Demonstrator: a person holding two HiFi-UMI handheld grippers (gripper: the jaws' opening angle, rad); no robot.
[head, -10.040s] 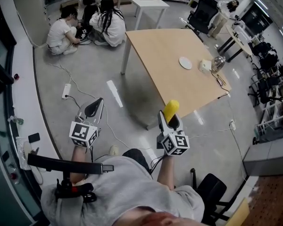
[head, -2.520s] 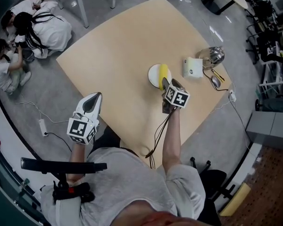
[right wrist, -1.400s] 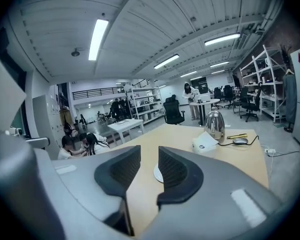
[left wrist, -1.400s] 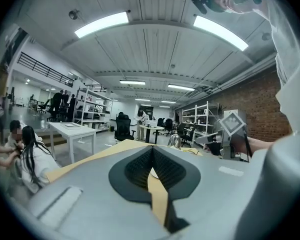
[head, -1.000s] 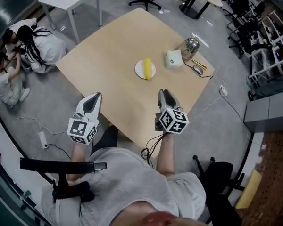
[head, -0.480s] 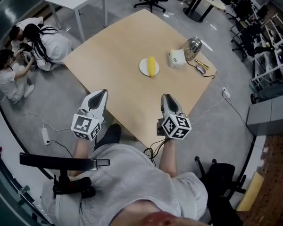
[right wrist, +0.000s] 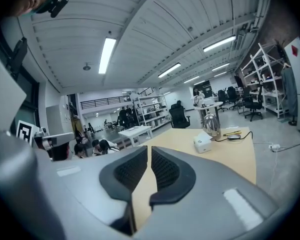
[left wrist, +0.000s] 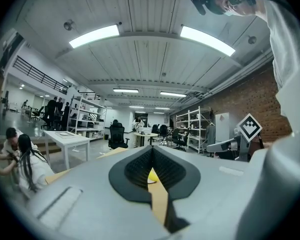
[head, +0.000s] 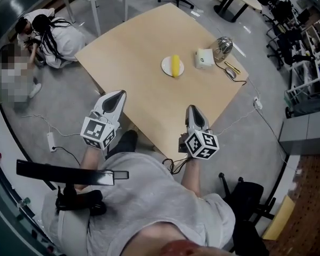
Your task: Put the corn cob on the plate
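Observation:
The yellow corn cob (head: 175, 65) lies on a small white plate (head: 167, 66) near the far side of the wooden table (head: 133, 63). Neither gripper touches it. My right gripper (head: 193, 110) hovers over the table's near edge, well short of the plate. Its jaws are closing, with a narrow slit left between the pads (right wrist: 162, 170) and nothing in it. My left gripper (head: 118, 95) hangs beside the table's near left edge, its tips together and empty. In the left gripper view, the corn cob (left wrist: 152, 174) shows through the gap under the left gripper (left wrist: 152, 149).
A white box (head: 205, 58), a shiny metal jug (head: 222, 47) and a mouse with its cable (head: 232, 72) sit at the table's far right. People sit on the floor (head: 56, 33) at the far left. Office chairs and desks stand beyond the table.
The right gripper, at the plate with the corn earlier, has drawn back to the near edge without it. The corn stays on the plate. The left gripper has hardly moved.

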